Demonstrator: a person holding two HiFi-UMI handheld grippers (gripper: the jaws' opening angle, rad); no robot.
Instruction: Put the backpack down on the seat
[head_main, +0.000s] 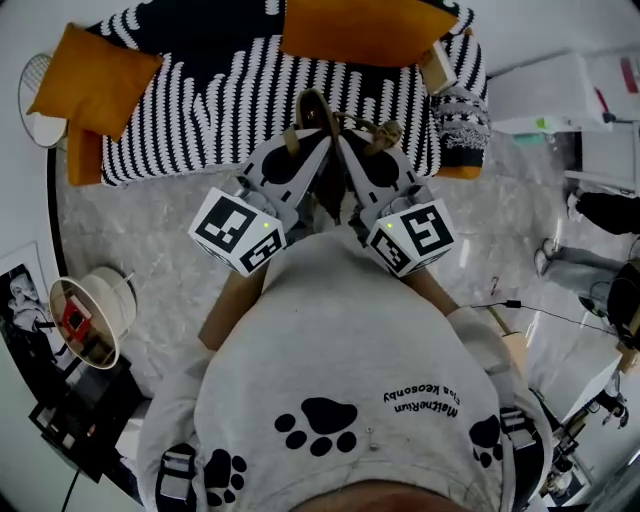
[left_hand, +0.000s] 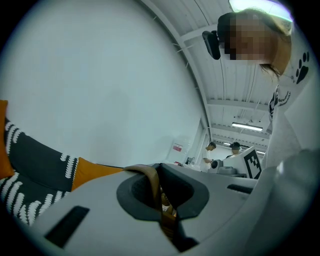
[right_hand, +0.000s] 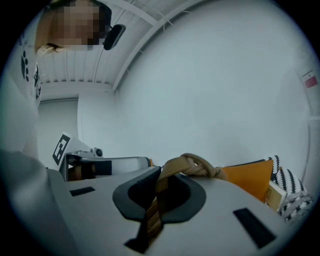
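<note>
Left fingers: my left gripper (left_hand: 162, 202) is clenched on a tan backpack strap (left_hand: 150, 180).
Right fingers: my right gripper (right_hand: 152, 210) is clenched on the other strap (right_hand: 170, 175), below its rope knot (right_hand: 200, 164).
Backpack: it hangs from my fingers just before the seat (head_main: 200, 100); its body is hidden under them.
Done: I hold it up at the seat.
Left to do: lower it between the orange cushions (head_main: 95, 70), then let go.
Contents: I cannot tell.

Striped seat (head_main: 200, 100) centre free (orange cushions (head_main: 95, 75) flank).
</note>
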